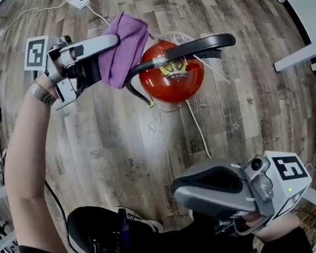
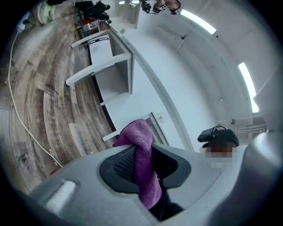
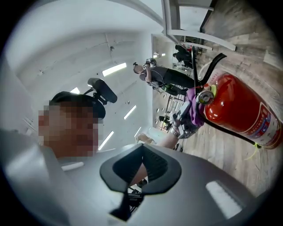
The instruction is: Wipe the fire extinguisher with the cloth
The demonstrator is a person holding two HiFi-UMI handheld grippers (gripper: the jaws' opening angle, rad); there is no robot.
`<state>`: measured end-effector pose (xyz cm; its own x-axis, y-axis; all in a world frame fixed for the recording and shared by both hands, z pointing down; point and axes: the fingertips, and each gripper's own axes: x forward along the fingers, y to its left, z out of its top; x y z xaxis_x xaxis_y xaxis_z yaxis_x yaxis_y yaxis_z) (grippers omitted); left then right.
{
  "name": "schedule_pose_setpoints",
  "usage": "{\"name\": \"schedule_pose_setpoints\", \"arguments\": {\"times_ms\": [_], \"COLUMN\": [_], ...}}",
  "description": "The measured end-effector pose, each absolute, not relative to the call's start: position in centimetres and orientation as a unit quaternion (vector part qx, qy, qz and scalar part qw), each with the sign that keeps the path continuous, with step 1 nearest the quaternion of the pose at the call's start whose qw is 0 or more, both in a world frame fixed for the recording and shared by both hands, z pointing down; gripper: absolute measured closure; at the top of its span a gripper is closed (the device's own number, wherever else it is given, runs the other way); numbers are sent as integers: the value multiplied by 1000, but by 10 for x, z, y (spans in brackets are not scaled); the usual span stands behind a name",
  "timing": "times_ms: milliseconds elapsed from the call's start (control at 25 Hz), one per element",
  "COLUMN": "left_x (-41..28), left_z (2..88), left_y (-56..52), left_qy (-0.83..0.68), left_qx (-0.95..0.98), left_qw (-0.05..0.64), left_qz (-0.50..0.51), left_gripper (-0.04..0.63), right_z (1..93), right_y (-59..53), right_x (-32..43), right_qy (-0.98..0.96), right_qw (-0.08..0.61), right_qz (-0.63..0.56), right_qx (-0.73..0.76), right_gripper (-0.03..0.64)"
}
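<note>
In the head view, our left gripper (image 1: 107,45) held the purple cloth (image 1: 124,47) close beside the top of the red fire extinguisher (image 1: 170,82), which stood on the wooden floor (image 1: 118,130). Our right gripper (image 1: 183,187) was lower right, well apart from it. In the left gripper view, the jaws clamped the cloth between them. In the right gripper view, the jaws were pressed together on nothing, with the extinguisher beyond them.
</note>
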<state>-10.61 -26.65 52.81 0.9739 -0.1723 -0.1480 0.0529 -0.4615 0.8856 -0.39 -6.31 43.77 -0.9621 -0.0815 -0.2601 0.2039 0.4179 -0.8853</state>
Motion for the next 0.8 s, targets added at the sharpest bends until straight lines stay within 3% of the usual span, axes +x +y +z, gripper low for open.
{"name": "schedule_pose_setpoints", "arguments": {"times_ms": [200, 440, 680, 800], "left_x": [-85, -75, -75, -89], "left_z": [586, 665, 797, 873], "left_y": [-271, -276, -274, -269], "left_qy": [-23, -66, -181, -277], "left_qx": [825, 823, 807, 792], "left_qw": [558, 561, 562, 542], "left_qz": [-82, -58, -21, 56], "left_gripper": [514, 515, 515, 515], "right_z": [443, 453, 454, 455], "right_y": [-75, -89, -96, -96], "right_x": [7, 17, 28, 34], "right_qy": [817, 801, 801, 800], "right_qw": [142, 141, 142, 141], "right_qz": [-559, -581, -582, -583], "right_qx": [22, 3, -17, -24], "right_gripper": [620, 618, 618, 618]}}
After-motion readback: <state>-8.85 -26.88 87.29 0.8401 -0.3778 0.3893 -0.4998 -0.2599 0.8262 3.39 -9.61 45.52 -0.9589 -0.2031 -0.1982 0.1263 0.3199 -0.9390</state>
